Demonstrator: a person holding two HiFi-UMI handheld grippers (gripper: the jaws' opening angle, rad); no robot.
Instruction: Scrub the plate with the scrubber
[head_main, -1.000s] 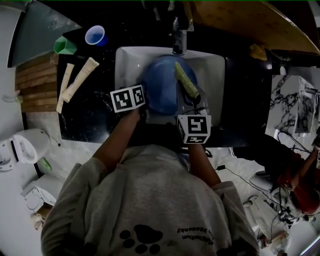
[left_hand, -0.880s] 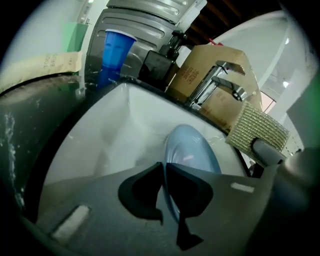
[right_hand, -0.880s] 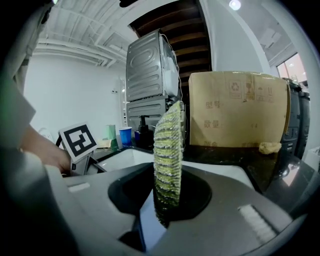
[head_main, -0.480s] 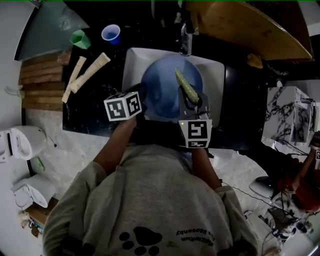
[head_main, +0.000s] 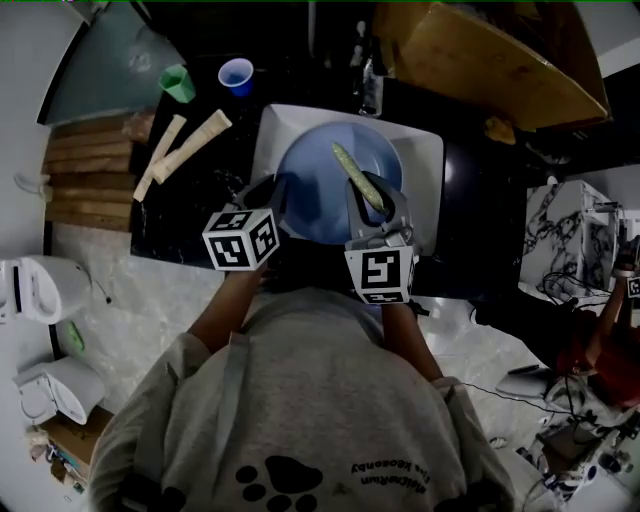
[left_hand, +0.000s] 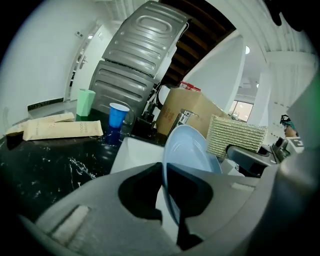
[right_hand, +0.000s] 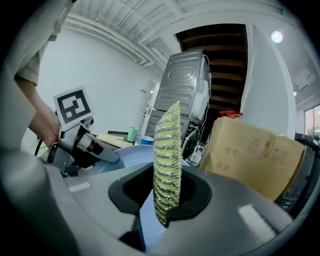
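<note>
Two grippers work above the sink (head_main: 430, 165). Left gripper (head_main: 272, 190) is clamped on the blue plate (head_main: 315, 195) by its rim, tilted over the basin. Right gripper (head_main: 368, 200) pinches the green scrubber (head_main: 355, 175) over the plate's face.

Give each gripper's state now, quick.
Left gripper: shut on the plate.
Right gripper: shut on the scrubber.

The plate (head_main: 318, 190) hides much of the sink (head_main: 422, 168) beneath it.
</note>
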